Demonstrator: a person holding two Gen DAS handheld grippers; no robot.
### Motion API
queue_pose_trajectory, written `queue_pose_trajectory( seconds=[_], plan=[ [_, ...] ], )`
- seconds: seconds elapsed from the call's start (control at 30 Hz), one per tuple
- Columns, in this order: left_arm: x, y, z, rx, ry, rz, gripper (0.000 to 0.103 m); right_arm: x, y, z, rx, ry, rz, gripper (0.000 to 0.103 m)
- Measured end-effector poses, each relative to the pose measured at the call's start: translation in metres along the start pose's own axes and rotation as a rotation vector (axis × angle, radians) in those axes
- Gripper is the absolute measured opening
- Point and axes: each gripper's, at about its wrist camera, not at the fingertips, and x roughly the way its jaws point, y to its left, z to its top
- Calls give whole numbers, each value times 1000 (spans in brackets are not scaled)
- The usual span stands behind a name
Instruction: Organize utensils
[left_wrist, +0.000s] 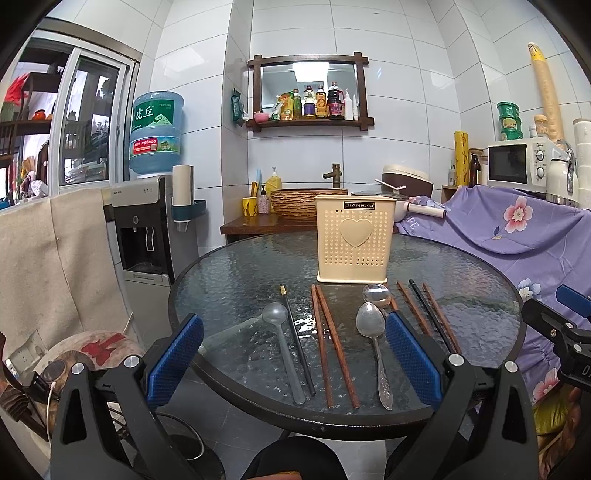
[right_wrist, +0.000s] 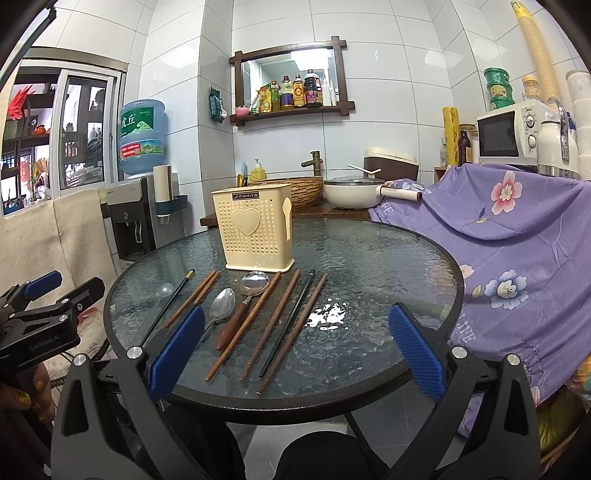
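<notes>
Roughly at the centre of both views stands a round glass-topped bench (left_wrist: 229, 280) (right_wrist: 388, 266), with a purple flowered cloth (left_wrist: 517, 229) (right_wrist: 517, 229) draped over furniture just to its right. Toward the bench's far side a cream perforated utensil holder (left_wrist: 354, 240) (right_wrist: 253, 229) stands upright, a heart shape on its front.

Both grippers hover at the near edge, well short of the utensils. The left gripper (left_wrist: 293, 354) has its jaws wide apart and holds nothing; the right gripper (right_wrist: 295, 347) is likewise spread and empty. Each one shows at the edge of the other's view.

Laid in a row in front of the holder, handles toward the near edge, are the utensils. From the left: a clear plastic spoon (left_wrist: 282, 343) (right_wrist: 164, 290), a single black chopstick (left_wrist: 297, 339) (right_wrist: 170, 306), a pair of brown chopsticks (left_wrist: 330, 347) (right_wrist: 194, 299), and a long metal spoon (left_wrist: 375, 350) (right_wrist: 221, 304). Next comes a wooden-handled spoon (left_wrist: 376, 295) (right_wrist: 243, 302), its bowl nearest the holder, beside a brown chopstick (right_wrist: 243, 325). Farthest right lie two more brown chopsticks (left_wrist: 413, 314) (right_wrist: 269, 325) with another black chopstick (left_wrist: 430, 314) (right_wrist: 288, 321) between them.
</notes>
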Motion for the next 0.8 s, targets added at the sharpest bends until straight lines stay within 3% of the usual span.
queue_pose_trajectory(
  seconds=[0.8],
  plan=[
    [3,-1,-2,2,1,2,97,2,3,-1,-2,-4,1,98]
  ],
)
